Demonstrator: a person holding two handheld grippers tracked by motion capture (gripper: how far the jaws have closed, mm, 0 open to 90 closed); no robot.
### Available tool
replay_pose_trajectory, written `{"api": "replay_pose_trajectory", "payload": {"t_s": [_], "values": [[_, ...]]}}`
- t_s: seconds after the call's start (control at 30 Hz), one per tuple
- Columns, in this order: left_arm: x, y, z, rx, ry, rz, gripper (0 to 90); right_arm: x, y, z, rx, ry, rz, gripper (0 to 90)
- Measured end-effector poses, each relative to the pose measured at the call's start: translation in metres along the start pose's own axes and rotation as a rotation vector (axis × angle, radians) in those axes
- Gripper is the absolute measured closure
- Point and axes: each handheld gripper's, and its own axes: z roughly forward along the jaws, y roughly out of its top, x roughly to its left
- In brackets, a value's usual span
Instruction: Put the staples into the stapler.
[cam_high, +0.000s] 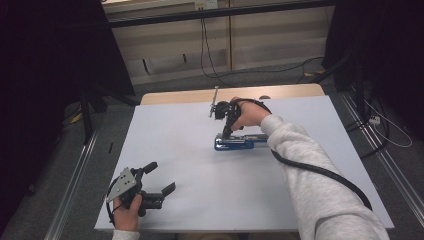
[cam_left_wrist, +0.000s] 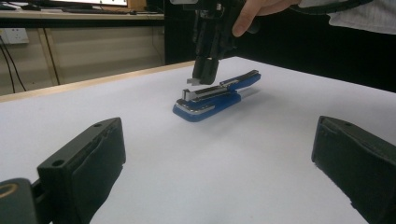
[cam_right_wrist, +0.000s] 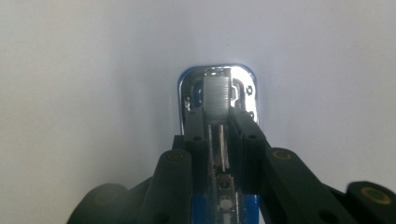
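Observation:
A blue stapler (cam_high: 245, 143) with a chrome front lies flat near the middle of the white table, its nose pointing left in the high view. My right gripper (cam_high: 223, 131) points straight down at that nose, and its jaws are shut on a short silver strip of staples (cam_right_wrist: 217, 95). In the right gripper view the strip hangs just over the stapler's chrome front (cam_right_wrist: 189, 88). My left gripper (cam_high: 160, 177) rests at the table's near left, open and empty. In its own view the stapler (cam_left_wrist: 210, 100) and the right gripper (cam_left_wrist: 203, 74) stand ahead between its wide-apart jaws.
The white table top (cam_high: 175, 150) has a bare wooden strip (cam_high: 190, 95) along its far edge. Black frame posts stand left and right of the table. Cables (cam_high: 210, 65) run over the grey floor behind it.

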Motion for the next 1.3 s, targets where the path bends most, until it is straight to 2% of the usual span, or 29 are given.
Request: {"api": "replay_pose_trajectory", "payload": {"t_s": [1.3], "values": [[-0.0013, 0.0002, 0.0008, 0.005, 0.000, 0.002, 2.9, -0.0043, -0.0016, 0.0088, 0.017, 0.000, 0.002, 78.6]]}}
